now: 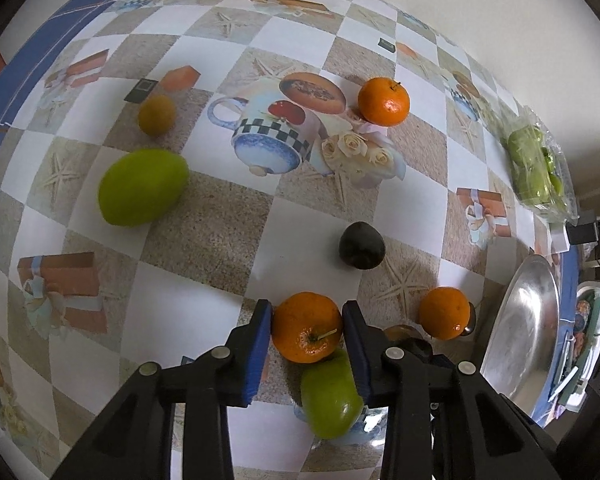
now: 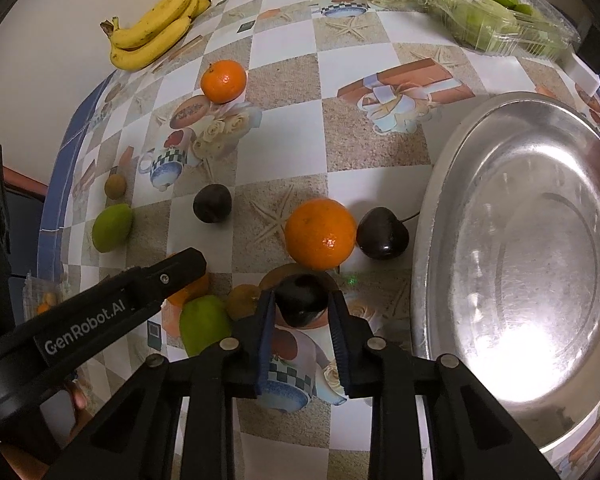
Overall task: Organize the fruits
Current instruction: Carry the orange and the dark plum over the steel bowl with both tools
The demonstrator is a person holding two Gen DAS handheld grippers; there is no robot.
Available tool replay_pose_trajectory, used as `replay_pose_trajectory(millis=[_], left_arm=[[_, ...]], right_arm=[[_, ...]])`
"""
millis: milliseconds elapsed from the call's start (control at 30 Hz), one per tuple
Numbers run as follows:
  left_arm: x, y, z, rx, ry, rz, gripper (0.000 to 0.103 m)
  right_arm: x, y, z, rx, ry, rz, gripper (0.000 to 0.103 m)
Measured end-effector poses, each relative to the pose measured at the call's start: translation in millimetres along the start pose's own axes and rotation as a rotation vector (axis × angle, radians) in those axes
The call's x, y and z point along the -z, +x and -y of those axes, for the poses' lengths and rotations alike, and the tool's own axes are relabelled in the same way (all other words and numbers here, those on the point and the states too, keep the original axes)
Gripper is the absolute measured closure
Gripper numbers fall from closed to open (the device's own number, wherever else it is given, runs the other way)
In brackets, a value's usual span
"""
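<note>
Left wrist view: left tool (image 1: 306,326) grasping an orange (image 1: 307,327). Right tool (image 2: 301,304) grasping a dark plum (image 2: 301,300) beside the metal tray (image 2: 428,240). Tray holds 0 fruits; sorting barely begun.

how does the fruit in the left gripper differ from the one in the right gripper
The left gripper holds an orange; the right gripper holds a plum. The orange is bright with a stem stub showing, the plum near black and glossy. The orange fills a wider gap between the fingers. Both are round and clamped from the sides.
</note>
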State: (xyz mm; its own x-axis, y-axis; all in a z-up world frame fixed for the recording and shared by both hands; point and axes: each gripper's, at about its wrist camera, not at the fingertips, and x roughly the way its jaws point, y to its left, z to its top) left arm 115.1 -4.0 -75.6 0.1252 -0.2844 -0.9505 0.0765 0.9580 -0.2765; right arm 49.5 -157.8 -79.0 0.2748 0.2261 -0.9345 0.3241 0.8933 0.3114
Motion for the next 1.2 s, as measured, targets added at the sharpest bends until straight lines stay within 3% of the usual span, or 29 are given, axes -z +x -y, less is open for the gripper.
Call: replay_pose_trajectory(millis=[367,667,933,1200], left_arm=[[2,-18,-11,-0.005,-0.041,0.033,0.065],[9,-47,-2,-0.012,-0.048,0.079,0.065],[19,-58,42,0.006,0.003,0.095,0.065],[45,-50,117,0.041,0.152,0.064,0.065]], right_arm=[[4,-13,-4,-0.051,0.0,0.022,0.076],[7,-50,1,-0.074,-0.008,0.105,0.076],[8,-83,52,0.026,0.087,0.201,0.076],[12,-100,121,0.119,0.255,0.247,0.076]])
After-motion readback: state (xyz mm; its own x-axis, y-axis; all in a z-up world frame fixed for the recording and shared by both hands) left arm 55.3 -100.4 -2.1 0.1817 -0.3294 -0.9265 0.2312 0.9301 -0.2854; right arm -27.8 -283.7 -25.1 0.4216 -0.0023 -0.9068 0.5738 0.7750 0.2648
